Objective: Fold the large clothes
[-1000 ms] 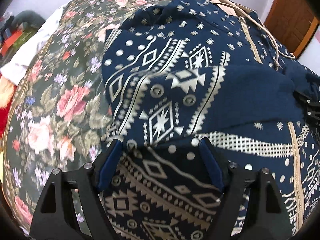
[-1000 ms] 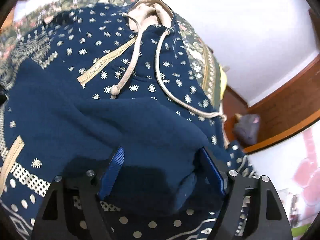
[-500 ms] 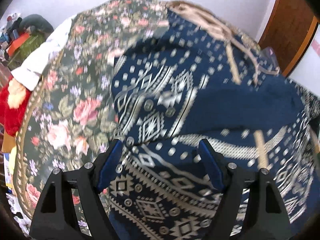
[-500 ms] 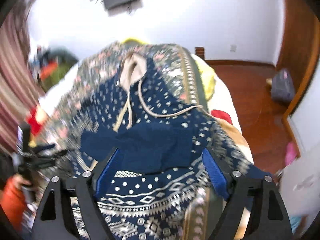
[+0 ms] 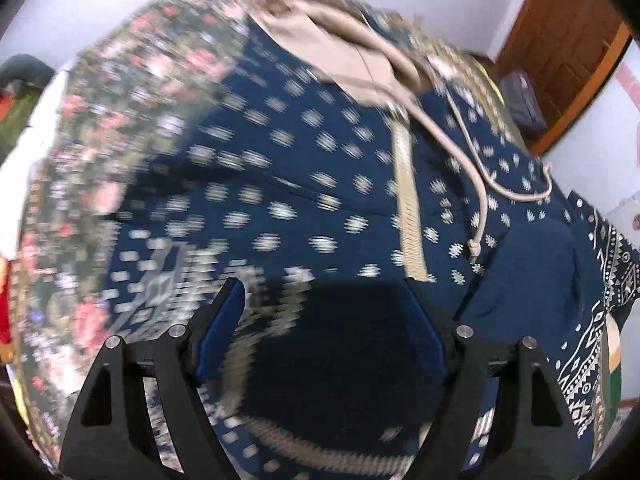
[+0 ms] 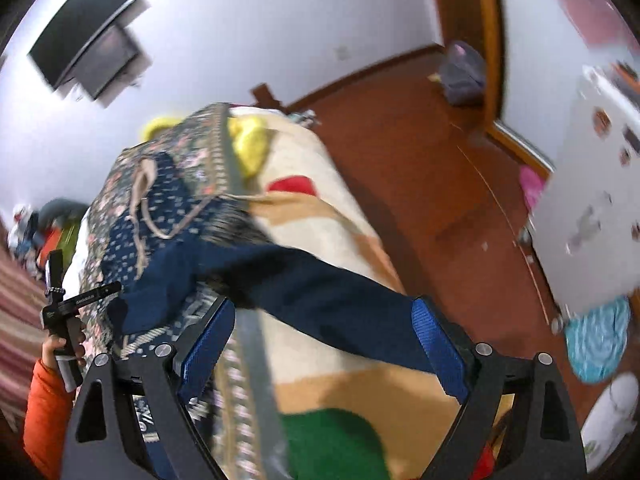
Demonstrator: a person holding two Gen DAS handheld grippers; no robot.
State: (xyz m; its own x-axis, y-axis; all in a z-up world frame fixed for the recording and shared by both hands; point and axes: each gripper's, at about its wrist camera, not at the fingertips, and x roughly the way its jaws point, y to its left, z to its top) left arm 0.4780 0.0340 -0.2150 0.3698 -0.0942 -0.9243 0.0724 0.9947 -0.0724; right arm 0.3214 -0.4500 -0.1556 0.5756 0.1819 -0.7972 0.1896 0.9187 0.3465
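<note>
A navy hoodie (image 5: 320, 184) with white tribal print, a beige hood (image 5: 340, 52) and drawstrings lies spread on the bed. My left gripper (image 5: 322, 284) hovers over its chest, open, with plain navy cloth lying below the fingers, not pinched. In the right wrist view the hoodie (image 6: 160, 216) is farther off, and one navy sleeve (image 6: 320, 300) stretches from it across the bed's edge to the right finger's blue pad (image 6: 436, 344). My right gripper (image 6: 322, 312) has wide jaws that are still opening, and the pads do not press the sleeve.
A floral bedspread (image 5: 100, 160) covers the bed over a beige and brown blanket (image 6: 320, 220) with a yellow cloth (image 6: 252, 140). A hand (image 6: 60, 350) in an orange sleeve grips the other tool. Beside the bed are wooden floor (image 6: 420, 180), a white cabinet (image 6: 592, 200) and a wall TV (image 6: 88, 40).
The left gripper slid up the hoodie from the patterned hem towards the hood. The right gripper rolled and pulled back to the bed's side, its jaws widened, and the sleeve now stretches out after it.
</note>
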